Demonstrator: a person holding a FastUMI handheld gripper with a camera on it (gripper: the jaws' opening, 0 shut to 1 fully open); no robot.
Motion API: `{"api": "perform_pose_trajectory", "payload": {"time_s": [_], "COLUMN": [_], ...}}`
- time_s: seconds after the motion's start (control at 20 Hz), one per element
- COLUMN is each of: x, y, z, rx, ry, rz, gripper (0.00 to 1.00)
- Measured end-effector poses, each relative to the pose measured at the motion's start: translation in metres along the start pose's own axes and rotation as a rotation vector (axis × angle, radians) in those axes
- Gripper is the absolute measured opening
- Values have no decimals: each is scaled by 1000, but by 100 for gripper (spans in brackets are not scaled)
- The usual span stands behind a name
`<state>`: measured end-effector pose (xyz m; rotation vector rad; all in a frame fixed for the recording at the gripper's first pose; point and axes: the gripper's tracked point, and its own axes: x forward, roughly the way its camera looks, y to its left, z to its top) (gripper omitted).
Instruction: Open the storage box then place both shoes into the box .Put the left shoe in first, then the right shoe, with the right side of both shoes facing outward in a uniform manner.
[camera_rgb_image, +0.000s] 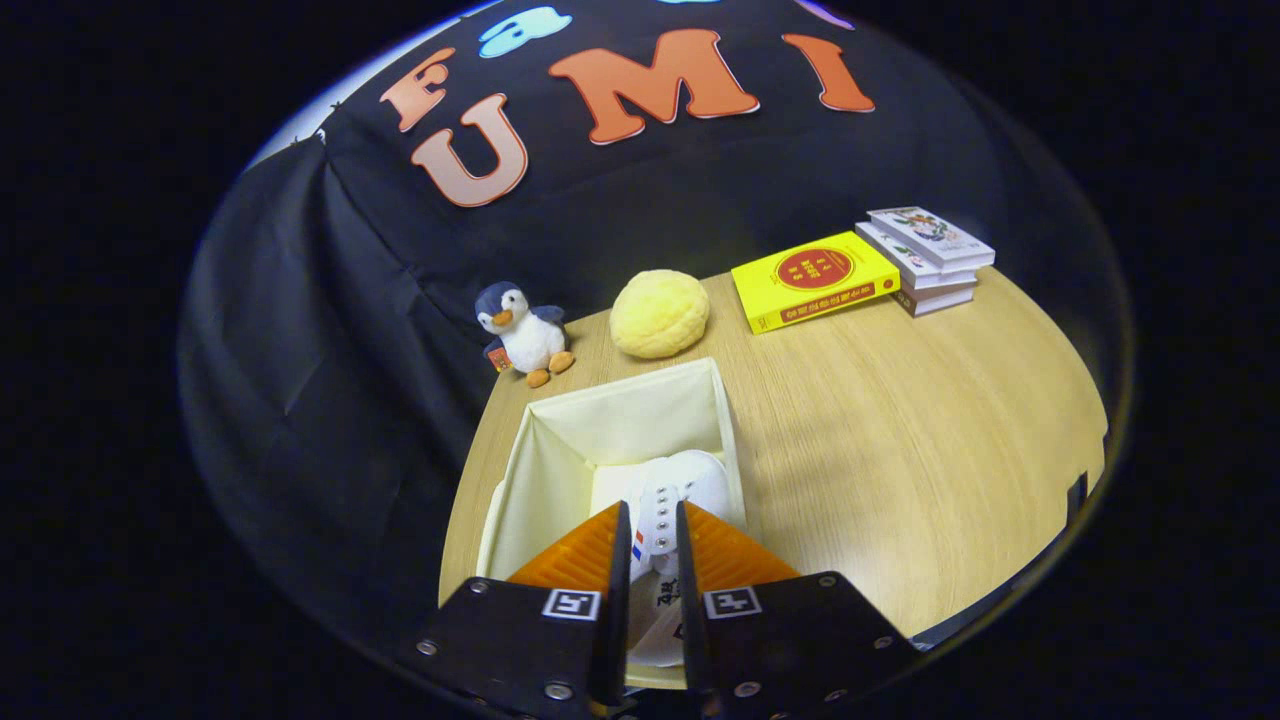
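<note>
my hand-held gripper (652, 535) is nearly closed on the shoe (672, 492), toe pointing straight ahead, hanging inside the open box (620, 415).

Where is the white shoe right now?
The white shoe sits inside the open cream storage box, clamped between the hand-held gripper fingers, nearer than the penguin toy.

The flat yellow book (815, 279), lying near the far edge of the round wooden table (900, 440), carries a red round emblem and a line of red characters on its cover, too small to make out. The covers of the stacked pale books (930, 258) beside it are blurred. The gripper (652, 545), closed on a white shoe (675, 495), bears two square black-and-white marker tags.
</note>
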<state>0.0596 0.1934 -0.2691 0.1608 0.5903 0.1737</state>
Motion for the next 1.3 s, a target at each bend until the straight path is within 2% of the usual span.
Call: {"api": "perform_pose_trajectory", "payload": {"time_s": [0.05, 0.25, 0.5, 0.7, 1.05, 1.3], "x": [-6, -32, -76, -116, -161, -167], "y": [1, -1, -21, -60, -128, -182], "z": [7, 25, 64, 94, 128, 138], "rx": [-25, -89, -60, -106, -108, -132], "ry": [-34, -137, -297, -401, -523, -523], "rz": [2, -2, -34, -130, -180, -185], "gripper": [32, 97, 98, 98, 98, 98]}}
